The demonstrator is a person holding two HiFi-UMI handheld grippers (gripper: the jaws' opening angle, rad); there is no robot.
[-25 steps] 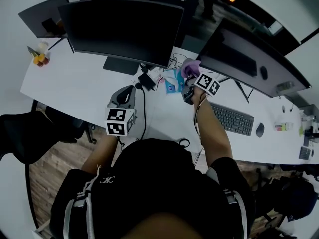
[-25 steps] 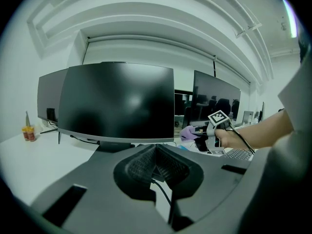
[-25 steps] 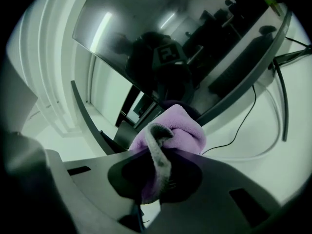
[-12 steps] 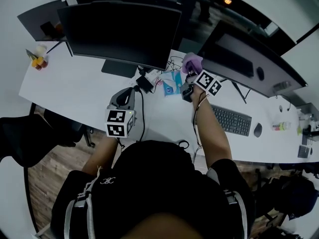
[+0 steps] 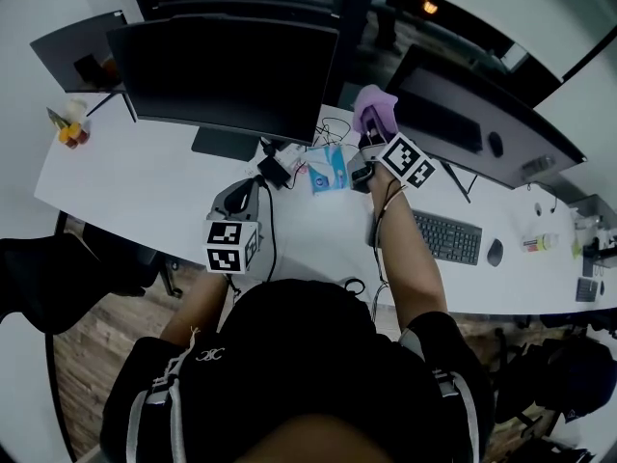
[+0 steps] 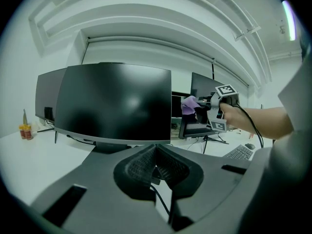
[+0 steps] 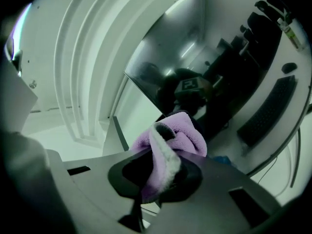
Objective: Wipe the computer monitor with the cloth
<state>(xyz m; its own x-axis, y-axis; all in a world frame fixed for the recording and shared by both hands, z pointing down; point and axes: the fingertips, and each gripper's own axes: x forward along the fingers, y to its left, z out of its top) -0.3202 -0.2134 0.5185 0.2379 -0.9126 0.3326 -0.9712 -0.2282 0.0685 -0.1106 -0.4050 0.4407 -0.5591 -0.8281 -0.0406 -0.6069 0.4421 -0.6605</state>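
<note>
My right gripper (image 5: 370, 129) is shut on a purple cloth (image 5: 374, 106) and holds it raised at the left edge of the right-hand monitor (image 5: 482, 123). In the right gripper view the cloth (image 7: 168, 143) bulges out of the jaws, close to a dark screen (image 7: 195, 57) that reflects the gripper's marker cube. The wide central monitor (image 5: 227, 66) stands to the left of the cloth. My left gripper (image 5: 251, 181) hovers low over the white desk (image 5: 145, 177) in front of that monitor (image 6: 114, 104), its jaws shut with nothing between them (image 6: 156, 152).
A blue packet (image 5: 328, 167) and tangled cables (image 5: 284, 157) lie between the monitor stands. A keyboard (image 5: 448, 237) and mouse (image 5: 496, 252) sit at the right. Small bottles (image 5: 69, 131) stand at the far left, below a third monitor (image 5: 72, 46). A black chair (image 5: 58, 268) is at the desk's left.
My right gripper has lifted the purple cloth up and away from me, toward the right monitor's left edge. The left gripper has barely moved.
</note>
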